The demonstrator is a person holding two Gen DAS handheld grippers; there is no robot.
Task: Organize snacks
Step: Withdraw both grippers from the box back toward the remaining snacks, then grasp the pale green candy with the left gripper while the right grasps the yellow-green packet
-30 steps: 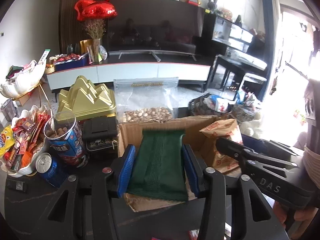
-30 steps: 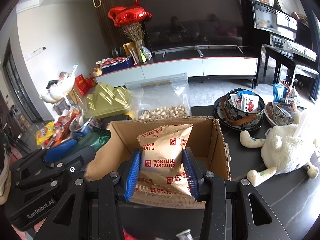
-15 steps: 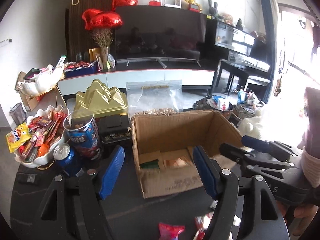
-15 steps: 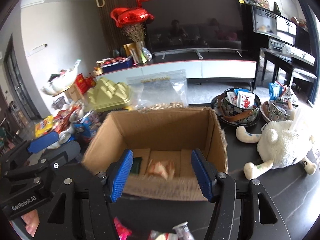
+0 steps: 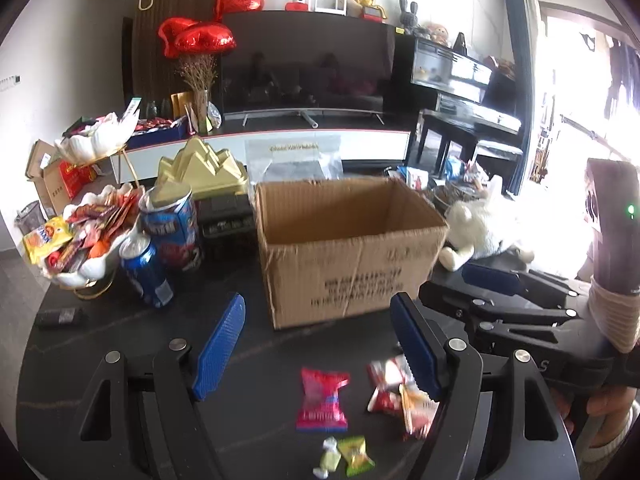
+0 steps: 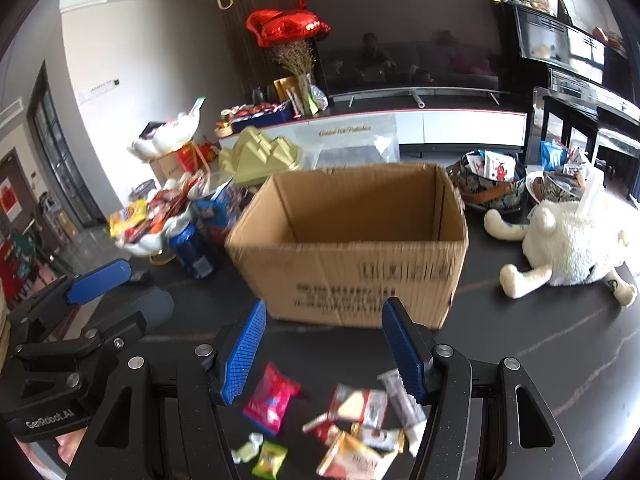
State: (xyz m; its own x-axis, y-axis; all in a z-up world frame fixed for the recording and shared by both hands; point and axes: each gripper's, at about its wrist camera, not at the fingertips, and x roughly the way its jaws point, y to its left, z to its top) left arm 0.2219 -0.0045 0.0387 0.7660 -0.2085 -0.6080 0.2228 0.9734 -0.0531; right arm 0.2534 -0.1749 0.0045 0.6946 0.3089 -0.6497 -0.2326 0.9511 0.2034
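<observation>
An open cardboard box (image 5: 348, 248) stands on the dark table; it also shows in the right wrist view (image 6: 352, 248). Its inside is hidden by the near wall. My left gripper (image 5: 316, 344) is open and empty, in front of the box. My right gripper (image 6: 324, 352) is open and empty too, beside the left one. Loose snacks lie on the table under both: a pink packet (image 5: 323, 400) (image 6: 270, 398), a red-and-white packet (image 5: 386, 384) (image 6: 360, 402), a green candy (image 5: 356, 454) (image 6: 271, 458) and several more wrappers (image 6: 356, 456).
Left of the box stand a blue can (image 5: 146, 272), a blue tin (image 5: 172, 226), a white bowl of snacks (image 5: 80, 240) and a gold mountain-shaped box (image 5: 202, 170). A white plush toy (image 6: 568, 240) and snack baskets (image 6: 492, 184) lie to the right.
Both grippers opened, dropping the green pouch and the Fortune Biscuits pack into the box. They then pulled back toward me, so loose snacks on the table came into view.
</observation>
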